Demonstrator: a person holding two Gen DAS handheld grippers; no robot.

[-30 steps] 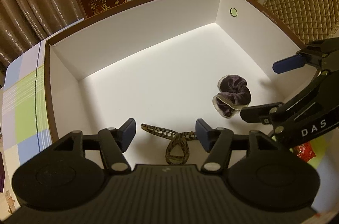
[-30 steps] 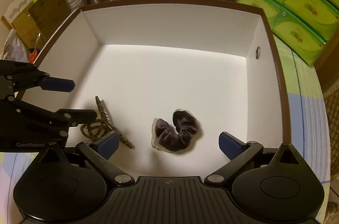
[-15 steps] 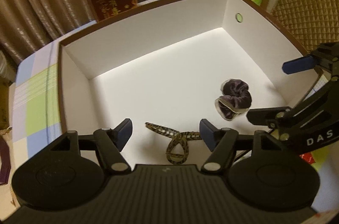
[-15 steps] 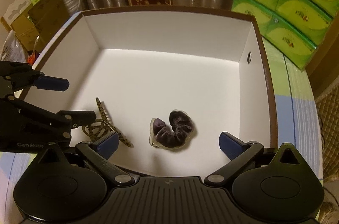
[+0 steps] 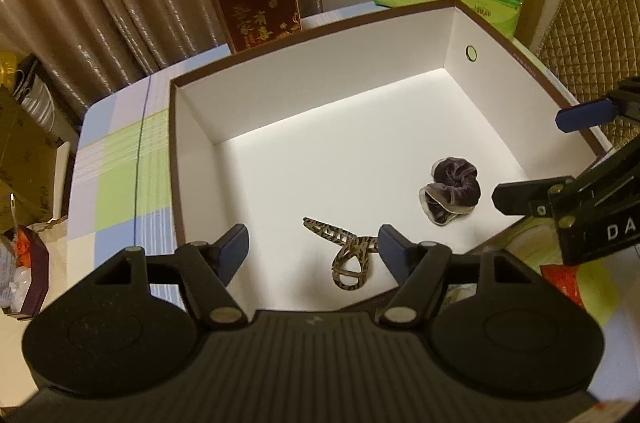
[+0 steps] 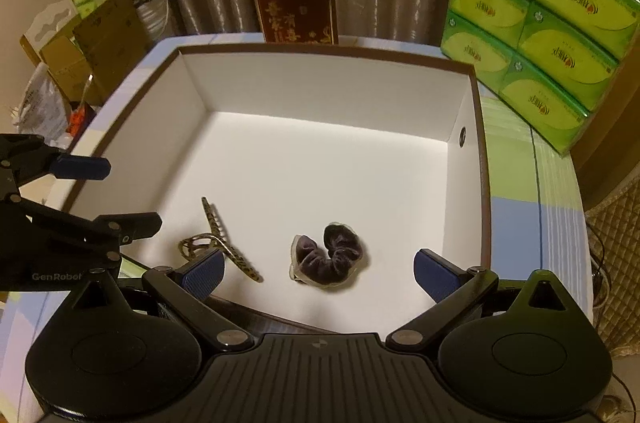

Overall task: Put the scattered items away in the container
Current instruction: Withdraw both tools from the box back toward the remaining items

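Note:
A white box with a brown rim (image 5: 173, 159) (image 6: 484, 207) stands on the table. Inside lie a leopard-print hair clip (image 5: 344, 251) (image 6: 218, 239) and a dark purple velvet scrunchie (image 5: 452, 189) (image 6: 328, 257). My left gripper (image 5: 312, 251) is open and empty, above the box's near edge, over the clip. My right gripper (image 6: 316, 269) is open and empty, above the near edge, over the scrunchie. Each gripper also shows at the side of the other's view: the right one (image 5: 552, 159) and the left one (image 6: 116, 195).
The table has a checked green, blue and white cloth (image 5: 116, 191). Green tissue packs (image 6: 532, 23) are stacked behind right. A dark red gift bag (image 5: 258, 7) stands behind the box. A red packet (image 5: 564, 281) lies by the near right corner. Cardboard boxes (image 6: 96, 39) are on the left.
Both grippers have pulled back and up from the box, so more of the table and room shows. The clip and scrunchie have stayed in place. Both grippers stay open.

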